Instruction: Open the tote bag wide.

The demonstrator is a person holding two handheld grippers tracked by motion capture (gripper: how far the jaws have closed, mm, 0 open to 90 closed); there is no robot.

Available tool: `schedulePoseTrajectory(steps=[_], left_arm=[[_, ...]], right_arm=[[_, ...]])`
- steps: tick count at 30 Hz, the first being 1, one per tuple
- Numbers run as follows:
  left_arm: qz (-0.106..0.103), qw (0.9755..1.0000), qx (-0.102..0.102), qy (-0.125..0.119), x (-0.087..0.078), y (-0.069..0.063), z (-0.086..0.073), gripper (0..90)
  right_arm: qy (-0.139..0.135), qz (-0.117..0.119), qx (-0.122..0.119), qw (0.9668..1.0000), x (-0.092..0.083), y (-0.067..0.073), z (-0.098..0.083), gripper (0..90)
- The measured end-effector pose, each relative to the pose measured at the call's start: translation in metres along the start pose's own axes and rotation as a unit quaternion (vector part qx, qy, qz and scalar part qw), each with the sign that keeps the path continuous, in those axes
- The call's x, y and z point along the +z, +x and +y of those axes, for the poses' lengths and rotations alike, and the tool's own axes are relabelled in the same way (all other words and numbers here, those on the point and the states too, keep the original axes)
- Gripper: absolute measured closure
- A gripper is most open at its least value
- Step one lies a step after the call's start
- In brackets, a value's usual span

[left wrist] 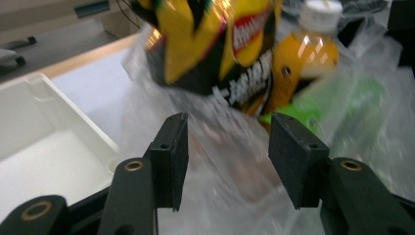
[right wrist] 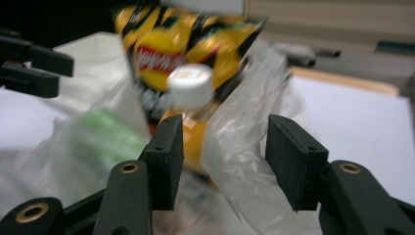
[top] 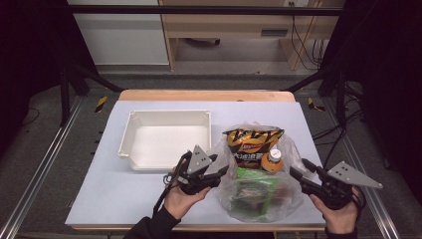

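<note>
A clear plastic bag lies on the counter, just right of a white tray. Inside it sit a yellow-and-black chip bag, an orange drink bottle with a white cap and a green packet. The left gripper is at the bag's left edge, its fingers wide apart with bag film between them. The right gripper is at the bag's right side, its fingers also wide, with film between them.
</note>
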State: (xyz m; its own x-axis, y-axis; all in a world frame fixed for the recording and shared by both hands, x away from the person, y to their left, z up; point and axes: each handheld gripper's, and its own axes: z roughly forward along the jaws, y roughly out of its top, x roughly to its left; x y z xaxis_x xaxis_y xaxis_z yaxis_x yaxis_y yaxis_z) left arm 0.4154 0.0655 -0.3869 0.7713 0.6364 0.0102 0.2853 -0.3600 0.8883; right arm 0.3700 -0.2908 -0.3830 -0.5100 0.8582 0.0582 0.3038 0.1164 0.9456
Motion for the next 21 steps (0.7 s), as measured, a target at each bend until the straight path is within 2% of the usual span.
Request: schedulePoseTrajectory(steps=[2, 4, 5, 7, 9, 12, 15, 16, 17, 18, 19, 20, 21], left_arm=[[-0.003, 1.0, 0.001, 0.006, 0.002, -0.002, -0.005, 50.3], [-0.01, 0.9997, 0.002, 0.02, 0.009, -0.004, -0.018, 51.6], [-0.021, 0.9993, -0.002, 0.03, 0.014, -0.005, -0.029, 52.2], [-0.029, 0.9991, -0.002, 0.03, 0.016, -0.005, -0.034, 52.5], [-0.048, 0.9986, -0.003, 0.022, 0.016, -0.006, -0.047, 52.6], [-0.056, 0.9979, 0.002, 0.031, 0.016, -0.008, -0.05, 51.8], [-0.068, 0.9973, 0.001, 0.028, 0.014, -0.013, -0.054, 48.2], [-0.066, 0.9974, 0.003, 0.03, 0.015, -0.014, -0.055, 48.2], [-0.064, 0.9974, 0.005, 0.033, 0.017, -0.016, -0.056, 48.2], [-0.061, 0.9972, 0.01, 0.042, 0.02, -0.018, -0.058, 50.7], [-0.061, 0.9972, 0.01, 0.042, 0.02, -0.018, -0.058, 54.3], [-0.058, 0.997, 0.01, 0.05, 0.022, -0.019, -0.059, 60.0], [-0.057, 0.9965, 0.01, 0.06, 0.023, -0.02, -0.06, 65.9]], right_arm=[[0.011, 0.005, -0.003, 0.9999, 0.001, 0.004, -0.004, 48.6], [0.029, 0.016, -0.007, 0.9994, 0.005, 0.009, -0.014, 46.7], [0.038, 0.02, -0.006, 0.999, 0.008, 0.011, -0.02, 44.4], [0.041, 0.022, -0.003, 0.9989, 0.009, 0.011, -0.024, 43.6], [0.044, 0.033, 0.008, 0.9985, 0.009, 0.01, -0.032, 40.8], [0.045, 0.034, 0.01, 0.9984, 0.008, 0.011, -0.035, 39.4], [0.056, 0.038, 0.011, 0.9976, 0.009, 0.014, -0.043, 38.4], [0.056, 0.038, 0.011, 0.9976, 0.009, 0.014, -0.043, 38.4], [0.063, 0.039, 0.012, 0.9972, 0.01, 0.014, -0.045, 39.6], [0.071, 0.039, 0.008, 0.9967, 0.011, 0.014, -0.049, 46.7], [0.071, 0.039, 0.008, 0.9967, 0.011, 0.014, -0.049, 46.7], [0.076, 0.042, 0.009, 0.9962, 0.01, 0.014, -0.05, 56.7], [0.078, 0.043, 0.01, 0.9959, 0.01, 0.014, -0.051, 62.8]])
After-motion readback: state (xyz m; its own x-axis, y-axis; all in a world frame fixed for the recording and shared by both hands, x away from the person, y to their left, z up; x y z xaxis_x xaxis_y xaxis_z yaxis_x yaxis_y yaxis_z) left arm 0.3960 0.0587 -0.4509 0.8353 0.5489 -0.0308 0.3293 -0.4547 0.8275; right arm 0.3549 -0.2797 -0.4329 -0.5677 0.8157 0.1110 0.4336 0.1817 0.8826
